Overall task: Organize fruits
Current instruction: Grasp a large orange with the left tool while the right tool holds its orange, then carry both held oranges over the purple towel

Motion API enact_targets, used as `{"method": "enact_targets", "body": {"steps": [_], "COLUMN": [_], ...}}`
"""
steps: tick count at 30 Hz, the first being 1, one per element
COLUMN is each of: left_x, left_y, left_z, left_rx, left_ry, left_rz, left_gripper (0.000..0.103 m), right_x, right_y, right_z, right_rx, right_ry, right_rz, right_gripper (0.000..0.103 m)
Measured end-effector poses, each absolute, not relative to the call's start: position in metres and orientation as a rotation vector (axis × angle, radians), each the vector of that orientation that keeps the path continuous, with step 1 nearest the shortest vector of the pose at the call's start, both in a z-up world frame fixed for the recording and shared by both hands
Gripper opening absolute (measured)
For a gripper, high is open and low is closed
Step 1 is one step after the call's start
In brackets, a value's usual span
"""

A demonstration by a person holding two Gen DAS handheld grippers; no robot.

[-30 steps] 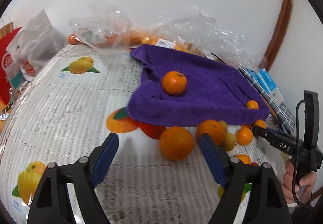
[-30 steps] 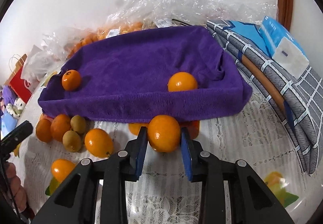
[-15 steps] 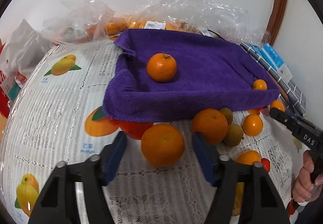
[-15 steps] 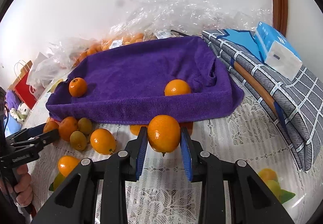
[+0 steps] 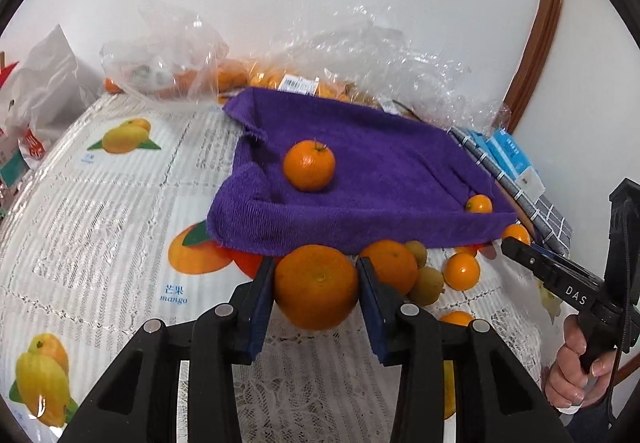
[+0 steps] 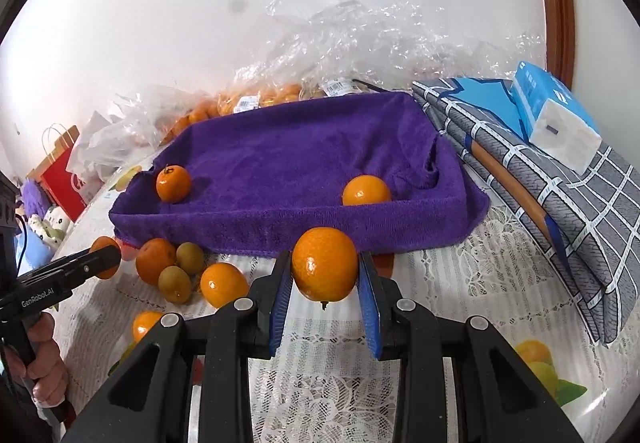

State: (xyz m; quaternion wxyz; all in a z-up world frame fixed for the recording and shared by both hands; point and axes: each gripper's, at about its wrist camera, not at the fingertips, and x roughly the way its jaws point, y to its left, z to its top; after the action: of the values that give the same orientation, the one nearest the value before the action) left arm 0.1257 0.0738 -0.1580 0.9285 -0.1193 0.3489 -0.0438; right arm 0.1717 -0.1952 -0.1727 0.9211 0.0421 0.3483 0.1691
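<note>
We see a plain white wall (image 5: 320, 3) at 12 o'clock, curved brown wooden trim (image 5: 536, 43) at 2 o'clock, white lace tablecloth (image 5: 100, 211) with fruit prints below.

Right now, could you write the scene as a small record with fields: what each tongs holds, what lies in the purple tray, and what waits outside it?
left tongs: shut on large orange, at the table
right tongs: shut on small orange, raised before the tray
purple towel-lined tray: two oranges inside, at opposite ends
loose fruit: oranges and greenish-brown fruits on the tablecloth, in front of the tray
</note>
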Motion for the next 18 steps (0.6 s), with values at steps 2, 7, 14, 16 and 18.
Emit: {"method": "enact_targets", "body": {"steps": [2,7,14,16,18], "left_x": [0.123,0.12,0.116,0.118,0.123], "left_y": [0.074,0.081,0.092,0.09,0.088], "left_z": [-0.155,-0.152,-0.141,-0.135,-0.13], "left_rx": [-0.241,-0.28,-0.348,-0.345,-0.34], "left_ry": [0.695,0.671,0.622,0.627,0.633], "left_rz": [-0.092,-0.084,-0.096,-0.083,-0.081], "left_gripper": [0.038,0.038,0.038,0.038,0.038], "right_x": [0.169,0.167,0.168,0.168,0.172], "right_y": [-0.195,-0.2,-0.203,-0.205,-0.207], "right_z": [-0.171,-0.169,-0.162,-0.157,-0.15], "right_rx": [0.088,0.115,0.136,0.142,0.156], "right_ry": [0.704,0.68,0.668,0.674,0.68], "right_rz": [0.349,0.355,0.347,0.35,0.383], "right_gripper": [0.032,0.032,0.032,0.032,0.032]}}
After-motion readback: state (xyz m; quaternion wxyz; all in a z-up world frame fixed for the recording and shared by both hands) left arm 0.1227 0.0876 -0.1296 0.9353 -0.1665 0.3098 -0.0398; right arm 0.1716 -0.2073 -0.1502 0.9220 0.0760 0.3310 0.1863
